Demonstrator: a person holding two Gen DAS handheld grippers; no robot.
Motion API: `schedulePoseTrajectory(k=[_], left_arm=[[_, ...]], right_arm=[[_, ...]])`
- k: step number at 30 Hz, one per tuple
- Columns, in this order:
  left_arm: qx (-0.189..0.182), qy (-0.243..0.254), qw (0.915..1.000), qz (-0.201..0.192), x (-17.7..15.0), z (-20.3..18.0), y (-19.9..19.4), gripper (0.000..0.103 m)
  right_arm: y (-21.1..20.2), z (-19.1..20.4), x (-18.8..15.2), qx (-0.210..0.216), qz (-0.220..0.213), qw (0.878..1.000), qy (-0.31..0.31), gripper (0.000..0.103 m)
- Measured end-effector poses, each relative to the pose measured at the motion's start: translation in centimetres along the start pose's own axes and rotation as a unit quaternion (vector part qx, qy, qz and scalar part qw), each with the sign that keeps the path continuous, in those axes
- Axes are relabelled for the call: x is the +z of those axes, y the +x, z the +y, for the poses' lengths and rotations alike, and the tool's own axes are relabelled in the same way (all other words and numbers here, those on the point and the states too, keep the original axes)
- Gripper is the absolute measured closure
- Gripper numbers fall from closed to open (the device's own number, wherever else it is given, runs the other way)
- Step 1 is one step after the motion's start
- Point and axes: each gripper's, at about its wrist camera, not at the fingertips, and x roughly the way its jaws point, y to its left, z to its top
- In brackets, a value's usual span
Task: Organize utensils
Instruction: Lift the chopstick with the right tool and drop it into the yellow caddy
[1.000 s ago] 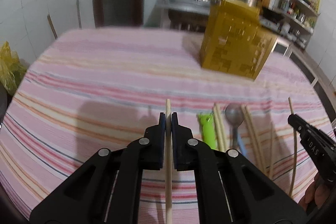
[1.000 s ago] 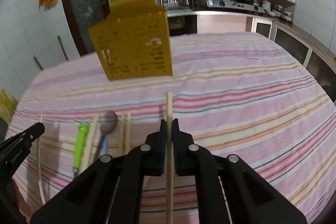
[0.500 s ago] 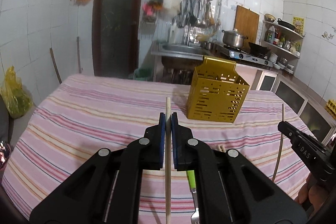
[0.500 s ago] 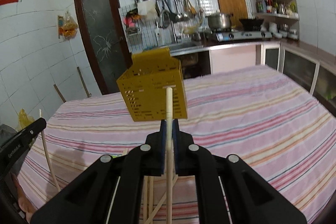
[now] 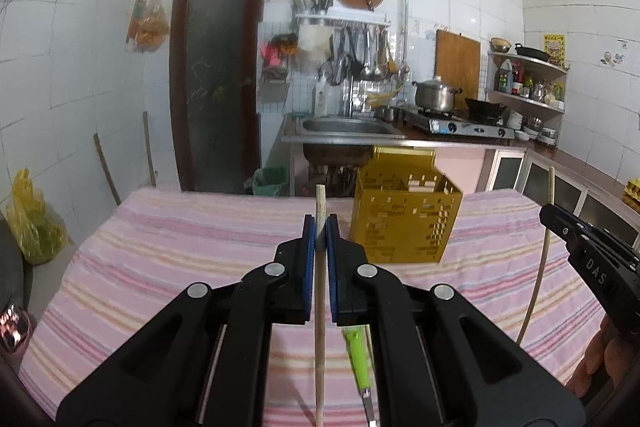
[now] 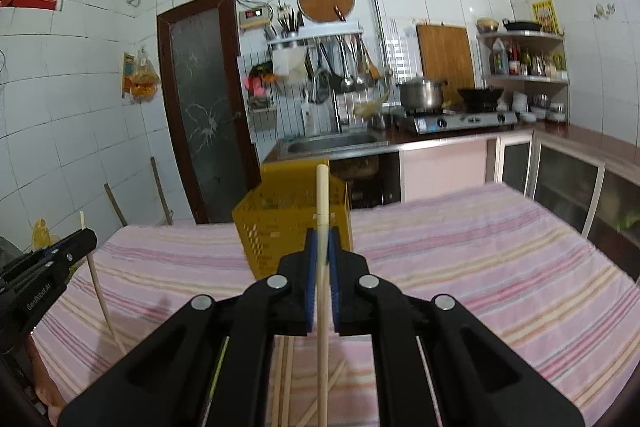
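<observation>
Blue-padded left gripper [image 5: 320,227] clamped tight on a pale wooden chopstick [image 5: 319,307], stick running lengthwise between the pads, tip poking out just past them. Right gripper [image 6: 321,239] likewise closed on a second chopstick [image 6: 322,267], tip standing well beyond the pads and overlapping the yellow holder behind. Directly below the left gripper, on the pink striped cloth of the counter [image 5: 180,259]: a green-handled utensil [image 5: 359,359], metal end toward the camera. Beneath the right gripper: several loose chopsticks [image 6: 286,379] lying on the cloth, one crossing at a slant. Ahead and slightly right of the left gripper, ahead and slightly left of the right one: yellow perforated utensil holder [image 5: 406,223], upright on the counter, apart from both held sticks. Far beyond the counter: steel sink [image 5: 344,127], stove with a pot [image 5: 435,95], dark door [image 5: 218,75].
</observation>
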Motion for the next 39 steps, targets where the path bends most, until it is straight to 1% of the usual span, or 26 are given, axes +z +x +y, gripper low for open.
schedulePoseTrajectory(k=[5,8,10,11,12,13,15,16,18,19,21,23,26,30,33,34,35,36,37,38,39], left_arm=[[-0.014,0.0,0.9996,-0.023,3.1,-0.8,1.2,0.099],[-0.029,0.001,0.9982,-0.052,6.6,-1.7,1.9,0.099],[-0.035,0.007,0.9961,-0.08,9.8,-2.8,2.9,0.099],[-0.038,0.007,0.9955,-0.087,10.7,-3.2,3.3,0.099],[-0.045,0.006,0.9941,-0.099,12.4,-3.7,4.0,0.099],[-0.05,0.006,0.9931,-0.106,13.5,-4.2,4.6,0.099],[-0.057,0.01,0.9907,-0.123,15.6,-5.2,6.5,0.099],[-0.061,0.014,0.9897,-0.129,16.3,-5.7,7.6,0.099],[-0.067,0.014,0.9887,-0.133,17.2,-6.3,10.2,0.099],[-0.068,0.012,0.9886,-0.134,17.3,-6.4,11.7,0.099],[-0.07,0.009,0.9891,-0.129,17.1,-6.6,14.4,0.099],[-0.068,0.007,0.9904,-0.12,16.4,-6.7,17.0,0.099],[-0.061,0.0,0.993,-0.101,14.4,-6.7,20.8,0.099],[-0.059,-0.004,0.9961,-0.065,11.9,-6.2,23.6,0.099],[-0.054,0.003,0.9973,-0.048,11.1,-6.0,24.1,0.098],[-0.055,0.003,0.9975,-0.044,11.2,-5.9,23.9,0.096],[-0.057,0.002,0.9976,-0.038,11.4,-5.7,23.5,0.082],[-0.058,-0.001,0.9977,-0.036,11.7,-5.4,22.9,0.07],[-0.055,-0.003,0.9977,-0.039,12.0,-5.1,22.0,0.04],[-0.05,-0.005,0.9977,-0.046,12.2,-4.9,21.1,0.023],[-0.038,-0.006,0.9974,-0.061,12.4,-4.6,19.9,0.02]], right_arm=[[1.2,-0.4,2.7,-0.003,-0.022,1.0,-0.001,0.097],[2.2,-0.4,5.8,0.0,-0.051,0.999,-0.006,0.097],[3.3,-0.1,8.2,-0.003,-0.074,0.997,-0.014,0.097],[3.7,0.2,9.1,-0.004,-0.082,0.997,-0.016,0.097],[4.3,0.4,10.3,-0.003,-0.093,0.996,-0.018,0.097],[5.1,0.6,11.7,-0.004,-0.108,0.994,-0.02,0.097],[6.2,0.9,13.5,-0.006,-0.126,0.992,-0.02,0.097],[7.2,0.9,14.5,-0.007,-0.138,0.99,-0.02,0.097],[8.7,1.2,15.4,-0.013,-0.151,0.988,-0.018,0.097],[10.0,1.0,15.8,-0.013,-0.159,0.987,-0.016,0.097],[12.1,1.0,15.9,-0.02,-0.161,0.987,-0.013,0.097],[14.0,0.5,15.4,-0.014,-0.16,0.987,-0.007,0.097],[16.8,-0.2,14.0,-0.015,-0.151,0.988,-0.002,0.097],[19.7,-0.7,11.4,-0.014,-0.107,0.994,0.004,0.097],[20.3,-0.7,10.0,-0.015,-0.079,0.997,-0.01,0.096],[20.2,-0.7,10.0,-0.018,-0.066,0.998,-0.015,0.096],[20.1,-0.8,9.9,-0.02,-0.057,0.998,-0.017,0.096],[19.8,-0.9,10.0,-0.022,-0.048,0.998,-0.018,0.093],[19.2,-1.0,10.2,-0.027,-0.039,0.999,-0.02,0.075],[18.5,-1.2,10.4,-0.033,-0.035,0.999,-0.021,0.06],[17.6,-1.5,10.6,-0.039,-0.035,0.998,-0.021,0.04]])
